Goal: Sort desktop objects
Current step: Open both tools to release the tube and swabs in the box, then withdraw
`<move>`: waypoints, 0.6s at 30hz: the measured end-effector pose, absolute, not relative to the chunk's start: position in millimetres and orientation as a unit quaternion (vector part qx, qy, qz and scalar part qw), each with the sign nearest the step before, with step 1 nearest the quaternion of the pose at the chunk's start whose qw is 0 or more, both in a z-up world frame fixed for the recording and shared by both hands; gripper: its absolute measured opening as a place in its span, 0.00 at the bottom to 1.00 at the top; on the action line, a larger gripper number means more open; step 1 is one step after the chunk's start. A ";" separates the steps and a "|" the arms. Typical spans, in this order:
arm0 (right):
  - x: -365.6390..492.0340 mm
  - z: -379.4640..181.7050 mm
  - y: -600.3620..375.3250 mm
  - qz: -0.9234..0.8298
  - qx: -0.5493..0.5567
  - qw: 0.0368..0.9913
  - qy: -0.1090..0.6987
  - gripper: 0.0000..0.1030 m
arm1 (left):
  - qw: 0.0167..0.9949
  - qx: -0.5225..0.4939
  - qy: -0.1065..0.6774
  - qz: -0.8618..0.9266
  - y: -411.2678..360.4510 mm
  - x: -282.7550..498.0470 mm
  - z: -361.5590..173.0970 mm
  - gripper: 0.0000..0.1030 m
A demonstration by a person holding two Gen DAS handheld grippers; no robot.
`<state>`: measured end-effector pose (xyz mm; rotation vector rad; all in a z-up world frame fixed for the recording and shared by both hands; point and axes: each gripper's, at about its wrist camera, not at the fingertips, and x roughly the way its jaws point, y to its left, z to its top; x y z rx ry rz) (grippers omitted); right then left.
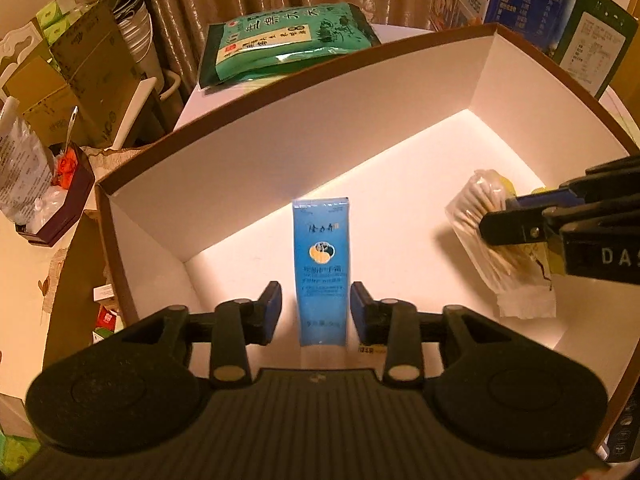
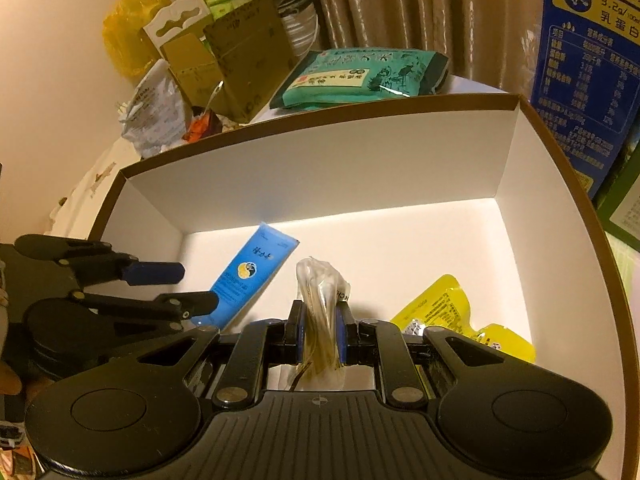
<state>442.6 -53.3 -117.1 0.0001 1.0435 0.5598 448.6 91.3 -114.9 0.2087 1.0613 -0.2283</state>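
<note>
Two tongs reach down into the white box [image 1: 280, 152]. The left tongs [image 1: 316, 312] stand apart, the blue tube [image 1: 321, 264] lying on the box floor between the pads with a gap on each side. The right tongs [image 2: 320, 328] are clamped on a clear packet of cotton swabs [image 2: 320, 300], held near the floor. Just beside it lies a yellow pouch [image 2: 440, 308]. Behind the box, a green bag [image 1: 280, 40] rests on the bench.

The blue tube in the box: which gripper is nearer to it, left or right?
Left. The left gripper has its jaws on both sides of the blue tube; the right gripper is apart beside it, shut on the cotton swab bag.
</note>
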 end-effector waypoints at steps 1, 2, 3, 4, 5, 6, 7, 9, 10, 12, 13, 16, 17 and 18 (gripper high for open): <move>442.5 -117.3 -52.2 0.264 -0.002 0.830 0.492 0.12 | 0.851 0.099 0.503 -0.109 91.6 448.6 -113.5 0.32; 442.1 -117.4 -50.7 0.264 -0.005 0.830 0.491 0.12 | 0.852 0.098 0.503 -0.111 92.1 448.6 -112.7 0.32; 440.0 -117.2 -49.7 0.265 -0.010 0.831 0.488 0.12 | 0.852 0.097 0.503 -0.112 92.3 448.7 -112.2 0.33; 437.8 -116.6 -48.2 0.266 -0.019 0.834 0.483 0.12 | 0.852 0.097 0.503 -0.113 92.1 449.1 -111.8 0.33; 436.1 -116.0 -46.8 0.266 -0.026 0.837 0.477 0.12 | 0.852 0.097 0.502 -0.112 91.9 449.1 -111.4 0.34; 434.0 -115.1 -45.2 0.270 -0.036 0.839 0.471 0.13 | 0.852 0.097 0.501 -0.112 91.5 449.0 -111.2 0.35; 432.2 -115.0 -44.6 0.270 -0.041 0.841 0.466 0.18 | 0.853 0.097 0.501 -0.112 91.1 449.3 -110.9 0.36; 429.8 -113.8 -44.9 0.263 -0.050 0.847 0.459 0.40 | 0.854 0.099 0.498 -0.113 89.9 448.3 -109.7 0.37; 428.8 -113.2 -46.0 0.260 -0.052 0.850 0.456 0.56 | 0.855 0.099 0.497 -0.114 89.9 447.8 -109.1 0.39; 424.9 -109.8 -50.0 0.257 -0.052 0.856 0.446 0.61 | 0.857 0.099 0.491 -0.117 90.0 445.4 -106.6 0.44; 423.3 -108.3 -52.1 0.257 -0.053 0.856 0.445 0.63 | 0.859 0.098 0.488 -0.120 90.2 443.8 -104.8 0.47; 417.8 -104.7 -58.2 0.255 -0.059 0.857 0.444 0.70 | 0.864 0.101 0.478 -0.126 89.1 437.4 -99.1 0.54; 416.0 -103.7 -59.9 0.254 -0.060 0.858 0.443 0.72 | 0.865 0.103 0.474 -0.126 88.2 435.2 -97.2 0.58; 413.2 -102.7 -63.4 0.251 -0.060 0.860 0.441 0.75 | 0.867 0.104 0.471 -0.127 87.3 432.7 -95.2 0.60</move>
